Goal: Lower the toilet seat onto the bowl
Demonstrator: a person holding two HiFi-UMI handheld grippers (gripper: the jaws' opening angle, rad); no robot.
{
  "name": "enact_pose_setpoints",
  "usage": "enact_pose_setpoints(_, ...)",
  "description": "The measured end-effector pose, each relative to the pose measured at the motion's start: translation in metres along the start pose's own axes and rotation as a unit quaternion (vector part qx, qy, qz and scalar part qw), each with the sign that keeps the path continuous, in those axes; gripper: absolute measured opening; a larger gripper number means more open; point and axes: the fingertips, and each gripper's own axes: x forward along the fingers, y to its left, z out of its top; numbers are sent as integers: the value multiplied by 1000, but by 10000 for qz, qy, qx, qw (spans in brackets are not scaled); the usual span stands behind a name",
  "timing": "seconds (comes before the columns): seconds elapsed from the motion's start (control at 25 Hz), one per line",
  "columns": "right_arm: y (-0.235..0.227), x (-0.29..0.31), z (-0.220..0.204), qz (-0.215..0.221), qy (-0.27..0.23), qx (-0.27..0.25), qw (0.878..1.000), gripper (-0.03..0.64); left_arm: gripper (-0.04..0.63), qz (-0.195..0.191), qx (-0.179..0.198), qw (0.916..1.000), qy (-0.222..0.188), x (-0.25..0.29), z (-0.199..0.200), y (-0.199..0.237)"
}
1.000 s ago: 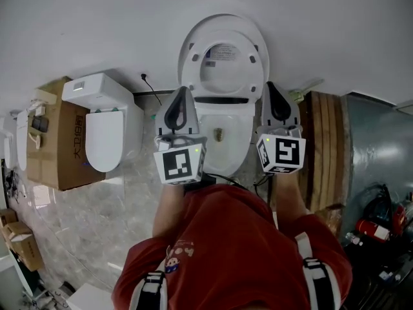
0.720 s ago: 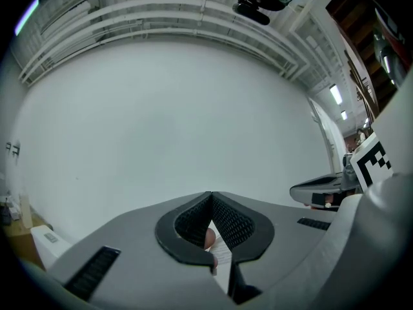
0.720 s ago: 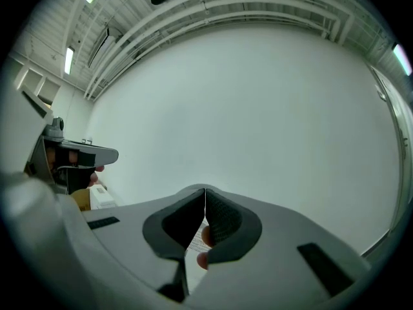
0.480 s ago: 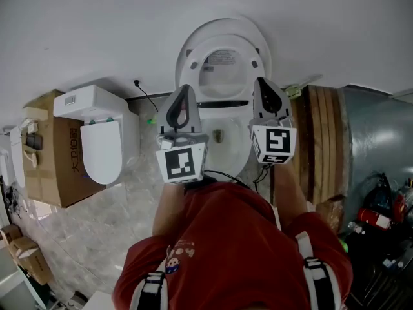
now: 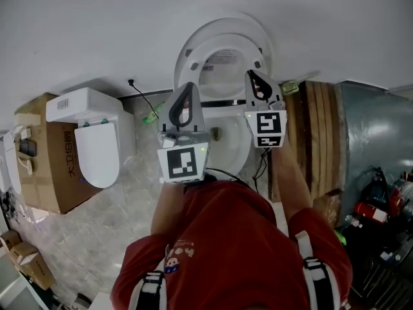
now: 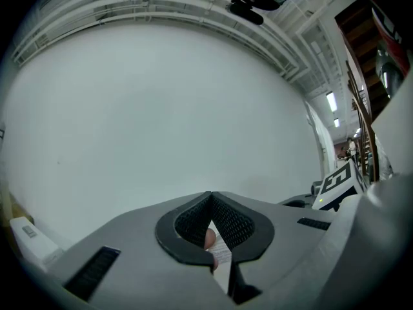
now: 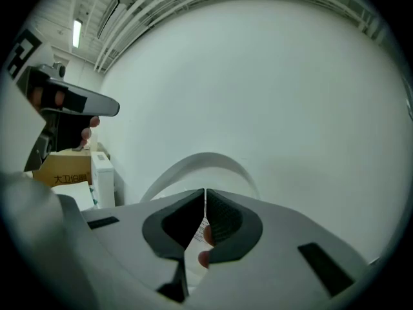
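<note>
I had both arms stretched forward from the red shirt [image 5: 226, 250] at the bottom of the head view, bare forearms reaching up the frame toward the toilet at centre. The white oval plastic toilet seat [image 5: 195, 62] stood raised at upper centre, leaning back on the white toilet lid [image 5: 222, 24] against the plain white wall [image 5: 97, 24]. The white ceramic bowl [image 5: 240, 134] lay open beneath it, between my two arms.

The left tongs [image 5: 187, 86] pointed up the frame over the bowl's left edge, their tips short of the seat's lower rim. In the left gripper view their dark ribbed pads were pressed together at the tips, with nothing caught between them.

The right tongs [image 5: 253, 75] were held further up the frame, and their tips overlapped the seat's right rim in the head view. I could not tell whether they touched it. In the right gripper view the pads met tip to tip, empty, with a curved white edge of the raised seat or lid arching just beyond them.

A second white toilet [image 5: 97, 141] with its lid down stood at centre left, beside a brown cardboard box [image 5: 45, 166]. A slatted wooden panel [image 5: 319, 141] stood at centre right.
</note>
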Motion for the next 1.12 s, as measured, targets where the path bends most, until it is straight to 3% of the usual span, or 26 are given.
enact_pose_setpoints(0.36, 2, 56, -17, 381, 618, -981, 9925, 17, 11, -152, -133, 9997, 98, 16, -12, 10)
enact_pose_setpoints(0.68, 4, 100, -22, 622, 1029, -2044, 9715, 20, 11, -182, -284, 9992, 234, 28, -26, 17)
enact_pose_setpoints(1.12, 9, 126, -34, 904, 1436, -3328, 9276, 228, 11, -130, -440, 9986, 276, 32, -38, 22)
